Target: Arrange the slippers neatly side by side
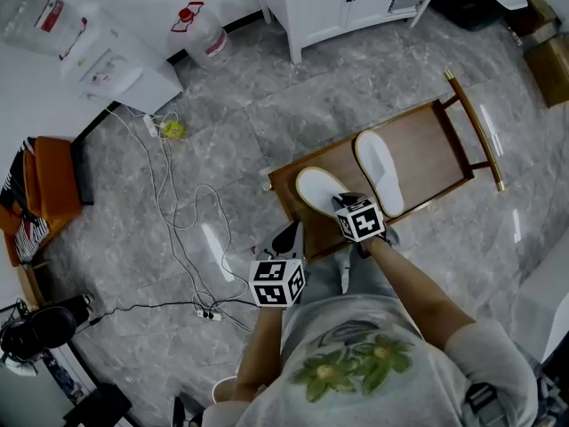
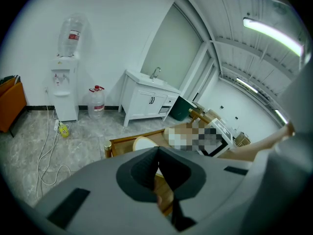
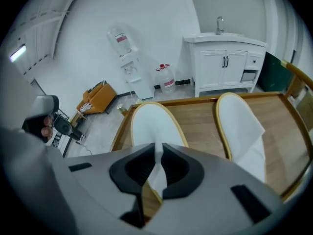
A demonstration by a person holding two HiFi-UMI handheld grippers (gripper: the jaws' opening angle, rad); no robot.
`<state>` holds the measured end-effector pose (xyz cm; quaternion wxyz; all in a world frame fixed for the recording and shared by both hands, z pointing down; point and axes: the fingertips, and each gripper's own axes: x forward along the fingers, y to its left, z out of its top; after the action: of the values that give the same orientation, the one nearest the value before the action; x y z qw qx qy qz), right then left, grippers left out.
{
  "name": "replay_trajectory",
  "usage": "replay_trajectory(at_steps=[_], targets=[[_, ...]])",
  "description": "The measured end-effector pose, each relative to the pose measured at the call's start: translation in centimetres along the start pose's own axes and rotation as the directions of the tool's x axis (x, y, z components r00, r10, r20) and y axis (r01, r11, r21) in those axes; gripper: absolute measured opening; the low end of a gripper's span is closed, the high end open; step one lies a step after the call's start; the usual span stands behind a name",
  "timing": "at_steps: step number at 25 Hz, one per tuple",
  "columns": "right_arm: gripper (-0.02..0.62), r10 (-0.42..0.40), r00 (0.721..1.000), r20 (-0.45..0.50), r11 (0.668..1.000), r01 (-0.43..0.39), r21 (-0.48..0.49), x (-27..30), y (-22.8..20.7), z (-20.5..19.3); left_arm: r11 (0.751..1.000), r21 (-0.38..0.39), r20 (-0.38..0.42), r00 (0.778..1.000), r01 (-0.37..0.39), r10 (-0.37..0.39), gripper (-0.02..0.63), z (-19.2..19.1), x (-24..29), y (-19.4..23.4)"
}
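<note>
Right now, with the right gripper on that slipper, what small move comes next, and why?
Probably slide the gripped slipper toward the other slipper, turning it parallel: the right gripper pinches its upper, and the pair lie apart and splayed on the wooden tray.

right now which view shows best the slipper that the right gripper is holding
The right gripper view: the right gripper is shut on the white upper of the slipper, toe fully visible. The head view shows it from above, but the marker cube hides the grip. The left gripper view catches only its toe edge.
</note>
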<state>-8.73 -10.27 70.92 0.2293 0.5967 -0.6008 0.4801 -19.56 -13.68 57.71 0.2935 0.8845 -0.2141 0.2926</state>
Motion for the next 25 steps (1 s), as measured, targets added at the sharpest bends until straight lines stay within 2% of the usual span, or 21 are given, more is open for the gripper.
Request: replay_trajectory(at_steps=[10, 17, 25], targets=[[0.040, -0.101, 0.992, 0.072, 0.980, 0.086, 0.179, -0.6, -4.1, 1.7, 1.000, 0.020, -0.009, 1.000, 0.022, -0.021, 0.015, 0.6, 0.8, -0.6], [0.040, -0.141, 0.988, 0.062, 0.970, 0.126, 0.207, -0.6, -6.2, 1.8, 0.999, 0.024, -0.019, 0.999, 0.028, -0.027, 0.015, 0.3, 1.1, -1.5], [0.045, -0.131, 0.990, 0.045, 0.961, 0.116, 0.251, -0.2, -7.7, 1.3, 0.999, 0.028, -0.026, 0.999, 0.035, -0.035, 0.015, -0.1, 1.7, -3.1]])
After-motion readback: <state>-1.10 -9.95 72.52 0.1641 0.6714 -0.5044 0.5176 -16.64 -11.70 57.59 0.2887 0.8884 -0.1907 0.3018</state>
